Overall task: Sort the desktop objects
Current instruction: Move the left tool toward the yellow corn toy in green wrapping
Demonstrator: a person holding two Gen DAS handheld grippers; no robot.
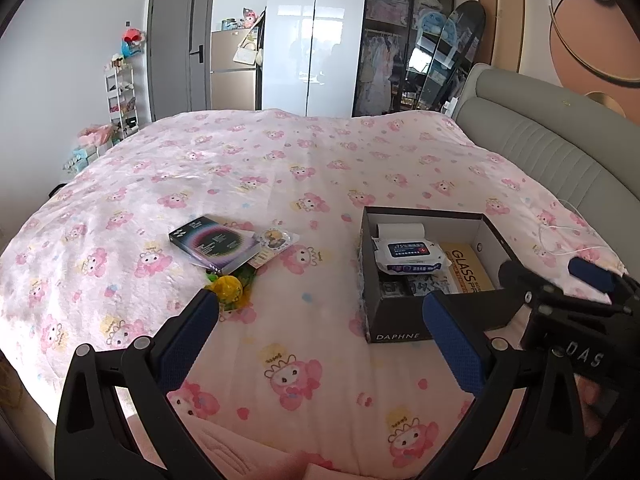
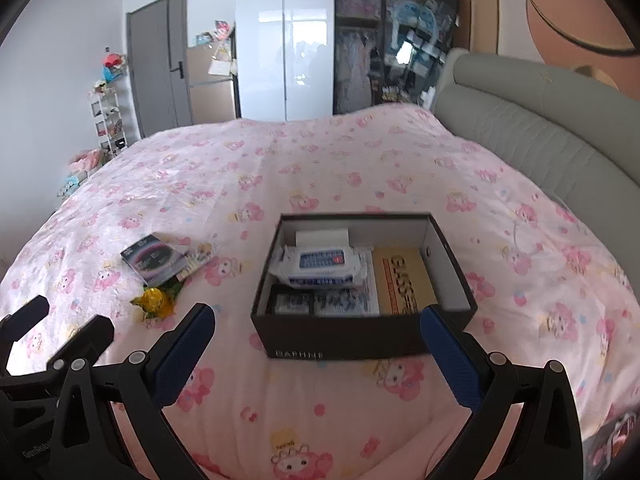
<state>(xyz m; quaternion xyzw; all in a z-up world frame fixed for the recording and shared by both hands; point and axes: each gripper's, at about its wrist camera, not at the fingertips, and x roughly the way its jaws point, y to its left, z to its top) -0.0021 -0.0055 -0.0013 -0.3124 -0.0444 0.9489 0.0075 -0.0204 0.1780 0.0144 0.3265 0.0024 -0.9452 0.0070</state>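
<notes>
A black shoebox stands on the pink bedspread. It holds a wet-wipes pack, a yellow GLASS box, a white roll and dark packets. To its left lie a dark boxed item, a flat round-print packet and a yellow-green wrapped toy. My left gripper is open and empty, between toy and box. My right gripper is open and empty, just before the box's front wall.
The grey padded headboard runs along the right. A white cable lies on the bedspread right of the box. Wardrobes, a door and a shelf rack stand beyond the bed's far side.
</notes>
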